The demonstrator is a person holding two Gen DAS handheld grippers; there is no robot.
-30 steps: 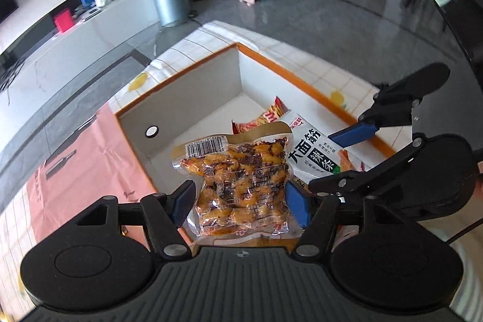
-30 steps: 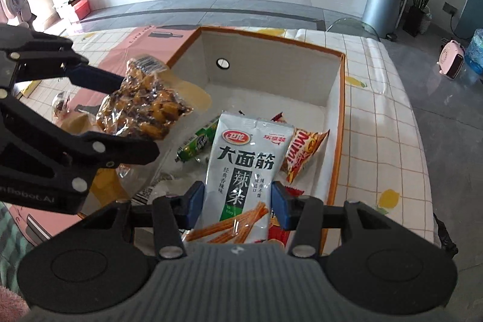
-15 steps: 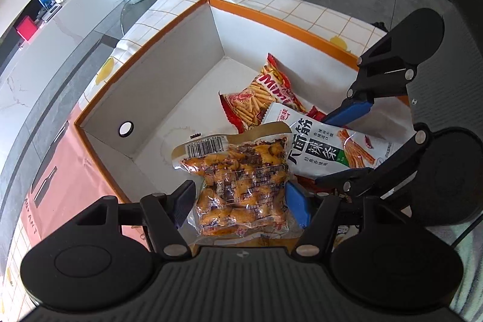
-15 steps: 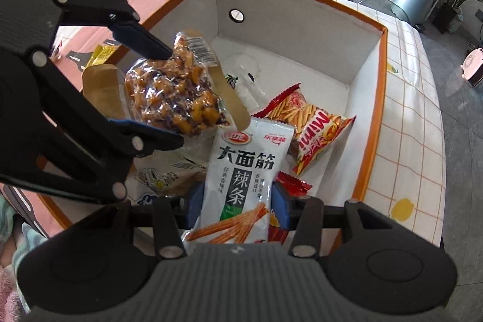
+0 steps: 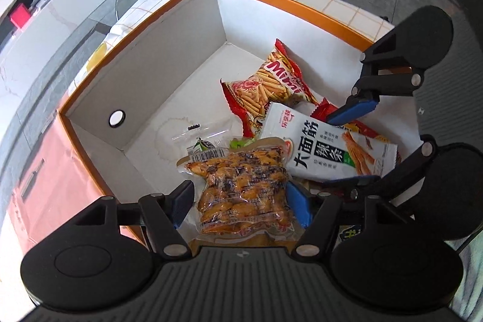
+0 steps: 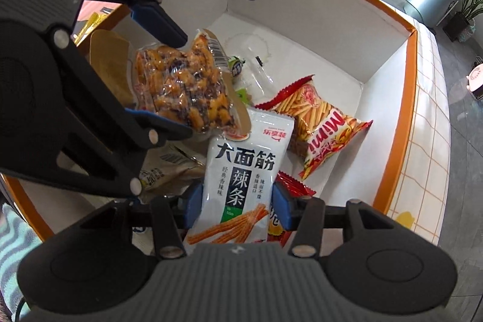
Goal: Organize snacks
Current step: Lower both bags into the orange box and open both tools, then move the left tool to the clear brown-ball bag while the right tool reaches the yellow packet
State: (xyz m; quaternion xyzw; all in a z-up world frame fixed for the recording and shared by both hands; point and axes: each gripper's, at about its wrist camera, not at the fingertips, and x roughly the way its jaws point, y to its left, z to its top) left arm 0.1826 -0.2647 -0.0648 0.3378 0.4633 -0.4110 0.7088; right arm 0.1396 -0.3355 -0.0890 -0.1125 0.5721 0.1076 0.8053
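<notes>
My left gripper is shut on a clear packet of orange-brown snacks and holds it inside the orange-rimmed white box. My right gripper is shut on a white spicy-strip packet and holds it just beside, low in the box. The left gripper with its snack packet shows at left in the right wrist view; the right gripper with the white packet shows at right in the left wrist view.
In the box lie a red-orange Mimi stick packet, also in the right wrist view, a small red packet, a clear wrapper and a brown packet. A checked cloth surrounds the box.
Both grippers have moved down and further into the box with their packets still held. The two packets now sit lower, close to the snacks on the box floor.
</notes>
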